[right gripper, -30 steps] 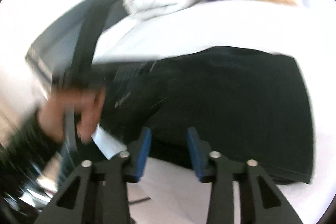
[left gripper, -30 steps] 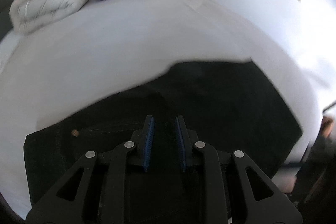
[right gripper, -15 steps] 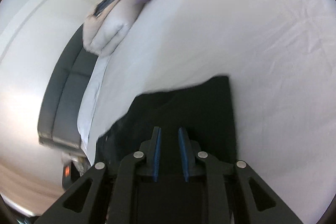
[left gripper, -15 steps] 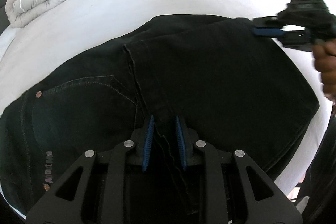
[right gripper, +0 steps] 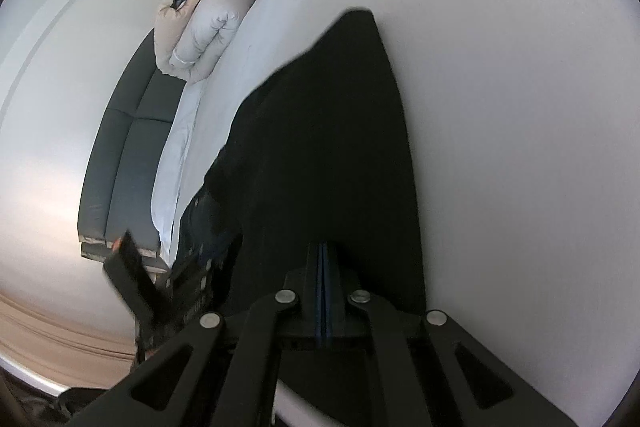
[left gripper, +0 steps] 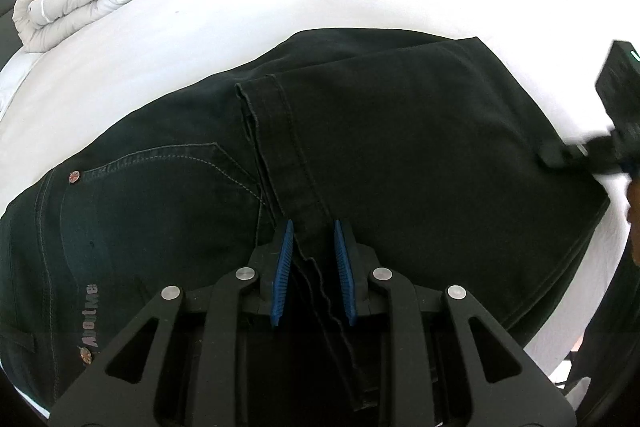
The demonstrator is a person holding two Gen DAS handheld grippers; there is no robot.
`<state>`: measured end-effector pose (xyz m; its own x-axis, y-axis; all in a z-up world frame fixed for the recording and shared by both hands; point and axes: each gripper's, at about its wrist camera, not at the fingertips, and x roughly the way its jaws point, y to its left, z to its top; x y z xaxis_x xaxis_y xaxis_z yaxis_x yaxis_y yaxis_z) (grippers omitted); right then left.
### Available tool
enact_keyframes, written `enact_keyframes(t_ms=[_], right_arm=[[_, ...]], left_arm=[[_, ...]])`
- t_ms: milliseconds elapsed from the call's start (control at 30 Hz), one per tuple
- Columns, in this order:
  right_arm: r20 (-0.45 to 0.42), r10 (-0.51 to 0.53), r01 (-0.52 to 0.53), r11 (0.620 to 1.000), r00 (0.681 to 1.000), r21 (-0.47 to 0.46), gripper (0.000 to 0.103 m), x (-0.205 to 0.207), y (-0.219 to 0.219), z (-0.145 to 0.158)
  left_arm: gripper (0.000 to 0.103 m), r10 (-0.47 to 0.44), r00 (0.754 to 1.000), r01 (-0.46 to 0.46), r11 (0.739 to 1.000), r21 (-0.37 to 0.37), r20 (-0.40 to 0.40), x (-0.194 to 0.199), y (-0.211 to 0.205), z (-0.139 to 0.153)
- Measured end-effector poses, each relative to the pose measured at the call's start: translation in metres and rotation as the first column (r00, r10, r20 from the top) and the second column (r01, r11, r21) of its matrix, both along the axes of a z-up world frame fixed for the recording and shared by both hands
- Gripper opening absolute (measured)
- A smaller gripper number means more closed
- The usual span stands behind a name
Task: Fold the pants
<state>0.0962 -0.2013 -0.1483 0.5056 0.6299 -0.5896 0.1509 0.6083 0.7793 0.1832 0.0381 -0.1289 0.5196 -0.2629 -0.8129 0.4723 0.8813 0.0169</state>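
On the bed (left gripper: 224,11), folded pants (left gripper: 360,147) lie crosswise — waistband leftward

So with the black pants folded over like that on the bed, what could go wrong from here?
The left gripper is open, its fingers straddling the leg hem without pinching it, so the folded layer of the pants might slide out of line. The right gripper looks shut at the pants' edge; a pull could drag the fold crooked. The pants also lie near the edge of the bed, so they might slip off.
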Motion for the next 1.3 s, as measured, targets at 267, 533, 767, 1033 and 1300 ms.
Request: enact_keyframes(t_ms=[267, 533, 767, 1033, 1300], right_arm=[[-0.029, -0.034, 0.033, 0.999, 0.999, -0.035, 0.000, -0.051, 0.015, 0.005], [0.011, -0.095, 0.095, 0.995, 0.995, -0.041, 0.000, -0.046, 0.018, -0.009], [0.054, -0.111, 0.114, 0.991, 0.992, -0.064, 0.000, -0.053, 0.022, -0.009], [0.086, -0.127, 0.135, 0.985, 0.988, -0.104, 0.000, -0.058, 0.028, -0.007], [0.111, -0.141, 0.152, 0.983, 0.984, -0.104, 0.000, -0.059, 0.029, -0.007]], left_arm=[[0.021, 0.004, 1.000, -0.004, 1.000, -0.003, 0.010, -0.004, 0.000, -0.001], [0.021, 0.010, 1.000, -0.010, 1.000, -0.016, 0.017, -0.008, 0.001, -0.002], [0.021, 0.016, 1.000, -0.015, 1.000, -0.024, 0.022, -0.010, 0.002, -0.001], [0.023, 0.102, 0.994, -0.109, 0.964, -0.244, -0.040, -0.025, 0.042, 0.013], [0.090, 0.332, 0.938, -0.322, 0.729, -0.604, -0.099, -0.110, 0.153, 0.038]])
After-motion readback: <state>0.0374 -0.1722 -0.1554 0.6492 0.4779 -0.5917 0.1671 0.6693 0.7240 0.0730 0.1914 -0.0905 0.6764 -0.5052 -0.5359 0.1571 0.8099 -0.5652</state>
